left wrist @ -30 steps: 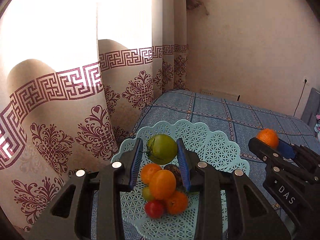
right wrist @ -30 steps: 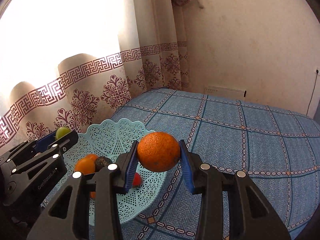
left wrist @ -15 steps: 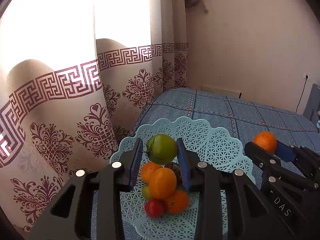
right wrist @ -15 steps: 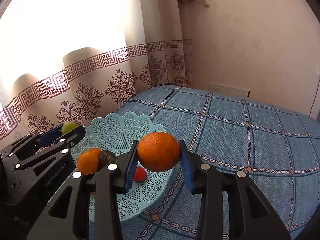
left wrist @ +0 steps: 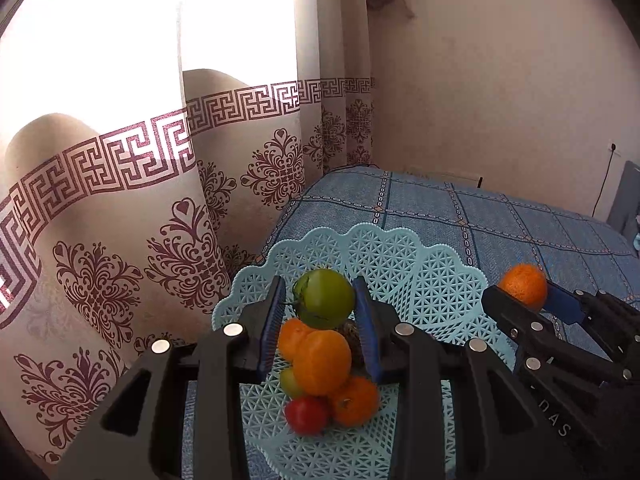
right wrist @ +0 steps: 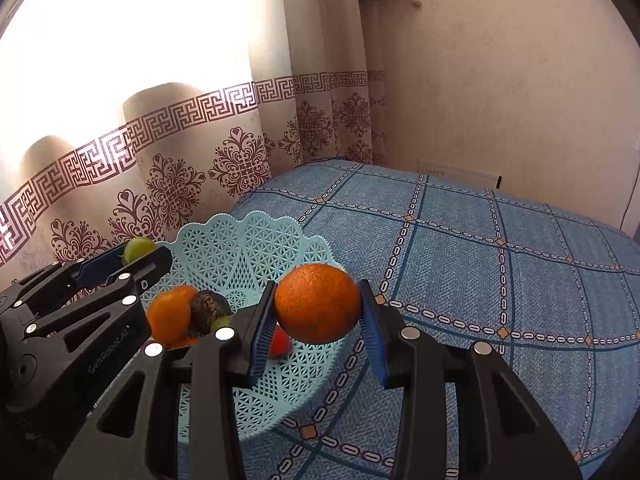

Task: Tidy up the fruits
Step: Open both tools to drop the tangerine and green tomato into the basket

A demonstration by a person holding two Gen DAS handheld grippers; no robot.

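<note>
Left gripper (left wrist: 320, 312) clamping green fruit (left wrist: 324, 298) above basket (left wrist: 432, 280) by the bed's (left wrist: 500, 220) curtain-side edge, right gripper (left wrist: 524, 300) clasping orange (left wrist: 524, 286)

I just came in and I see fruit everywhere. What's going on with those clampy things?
Someone is sorting fruit with two hand-held tongs. The left tongs are shut on a green fruit, held above the light blue basket. The right tongs are shut on an orange, near the basket's edge. The basket sits on a blue checked cloth and already holds a pile of orange fruits and a red one.
</note>
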